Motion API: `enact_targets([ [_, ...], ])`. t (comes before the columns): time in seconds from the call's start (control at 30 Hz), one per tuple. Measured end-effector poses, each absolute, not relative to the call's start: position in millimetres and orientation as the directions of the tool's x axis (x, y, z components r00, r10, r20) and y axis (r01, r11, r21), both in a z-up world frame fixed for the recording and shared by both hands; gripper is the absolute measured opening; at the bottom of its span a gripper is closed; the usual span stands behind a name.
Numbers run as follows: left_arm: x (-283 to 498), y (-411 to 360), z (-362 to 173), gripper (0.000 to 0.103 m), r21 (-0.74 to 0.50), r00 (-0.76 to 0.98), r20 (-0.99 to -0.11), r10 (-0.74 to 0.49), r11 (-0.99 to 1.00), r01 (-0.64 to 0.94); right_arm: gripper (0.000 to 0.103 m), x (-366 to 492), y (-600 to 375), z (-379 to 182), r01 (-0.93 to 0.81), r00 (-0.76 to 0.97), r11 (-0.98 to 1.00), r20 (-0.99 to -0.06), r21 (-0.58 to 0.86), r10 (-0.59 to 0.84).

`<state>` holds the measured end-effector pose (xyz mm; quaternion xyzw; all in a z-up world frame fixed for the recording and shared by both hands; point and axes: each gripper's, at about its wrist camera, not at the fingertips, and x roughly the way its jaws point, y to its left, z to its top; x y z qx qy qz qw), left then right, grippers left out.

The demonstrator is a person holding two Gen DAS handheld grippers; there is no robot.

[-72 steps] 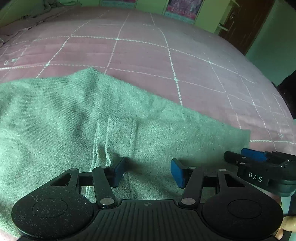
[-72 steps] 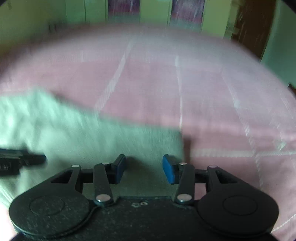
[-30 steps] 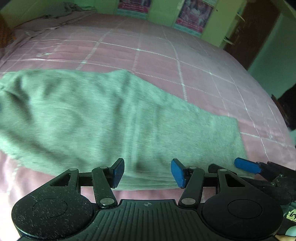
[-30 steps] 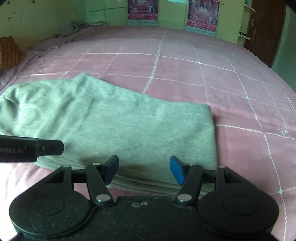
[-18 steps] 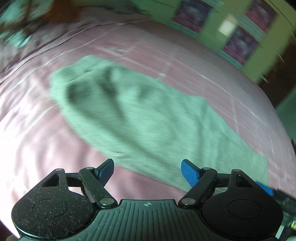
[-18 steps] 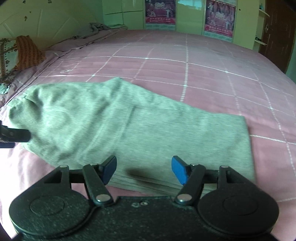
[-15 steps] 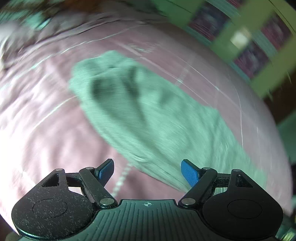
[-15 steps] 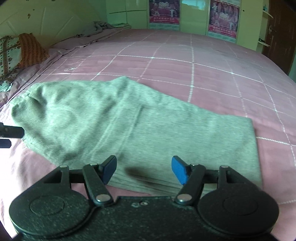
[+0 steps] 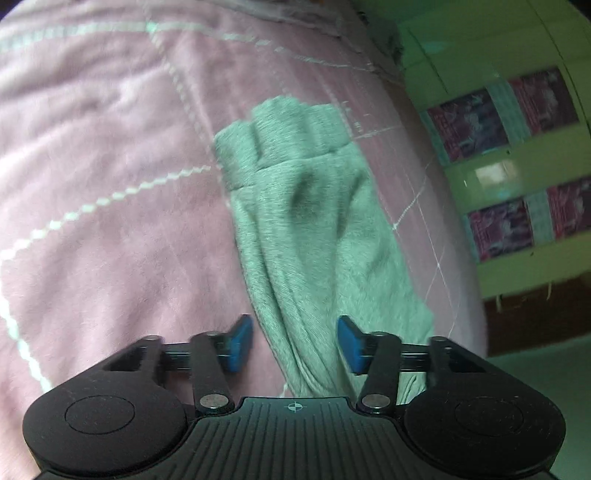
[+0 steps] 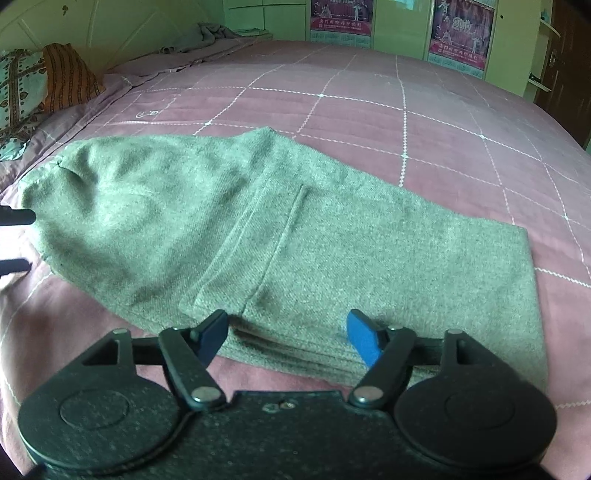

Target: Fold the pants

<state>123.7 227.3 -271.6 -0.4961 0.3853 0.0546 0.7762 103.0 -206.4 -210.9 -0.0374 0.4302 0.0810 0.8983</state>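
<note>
Grey-green pants (image 10: 295,236) lie folded lengthwise on the pink quilted bed (image 10: 424,122), waistband at the left, leg ends at the right. My right gripper (image 10: 288,338) is open and empty above the pants' near edge. My left gripper (image 9: 295,345) is open and empty, looking along the pants (image 9: 306,229) from one end, with the fabric between its spread fingers. The left gripper's fingertips (image 10: 16,216) show at the left edge of the right wrist view, beside the waistband end.
Patterned pillows (image 10: 33,92) and a rumpled grey blanket (image 10: 207,37) lie at the bed's far left. Green cupboards with posters (image 10: 458,33) stand behind the bed. A dark door (image 10: 565,70) is at the right.
My left gripper has swung away from the pants' middle to the waistband end and turned along their length. My right gripper has pulled back and stays open over the near edge.
</note>
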Motion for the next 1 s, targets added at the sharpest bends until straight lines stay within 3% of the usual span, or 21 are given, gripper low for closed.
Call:
enact_targets([
  [0.2, 144, 235, -305, 0.047, -0.792, 0.749, -0.595, -0.291, 0.367, -0.488, 0.075, 107, -209, -214, -0.160, 0.610, 0.987, -0.783, 0.028, 0.122],
  [0.47, 197, 230, -321, 0.046, -0.807, 0.771, -0.572, -0.282, 0.365, -0.465, 0.075, 116, -206, -206, -0.168, 0.617, 0.986, -0.778, 0.019, 0.120],
  [0.53, 205, 234, -326, 0.028, -0.803, 0.765, -0.584, -0.272, 0.338, -0.492, 0.075, 119, -205, -206, -0.165, 0.617, 0.986, -0.778, 0.019, 0.118],
  [0.63, 205, 236, -331, 0.020, -0.803, 0.761, -0.586, -0.278, 0.324, -0.500, 0.072, 121, -205, -207, -0.153, 0.616, 0.988, -0.780, 0.021, 0.112],
  [0.77, 203, 225, -306, 0.017, -0.768, 0.758, -0.607, -0.239, 0.421, -0.483, 0.067, 129, -202, -199, -0.156, 0.645, 0.988, -0.759, -0.020, 0.087],
  [0.9, 215, 201, -251, 0.016, -0.703, 0.779, -0.589, -0.217, 0.612, -0.361, 0.067, 143, -197, -196, -0.147, 0.667, 0.987, -0.743, -0.063, 0.052],
  [0.97, 224, 179, -219, 0.016, -0.639, 0.792, -0.572, -0.212, 0.721, -0.268, 0.069, 153, -190, -226, -0.181, 0.570, 0.979, -0.821, -0.091, 0.029],
  [1.0, 229, 164, -204, 0.017, -0.594, 0.799, -0.563, -0.212, 0.776, -0.213, 0.069, 151, -192, -233, -0.185, 0.580, 0.979, -0.814, -0.090, 0.035],
])
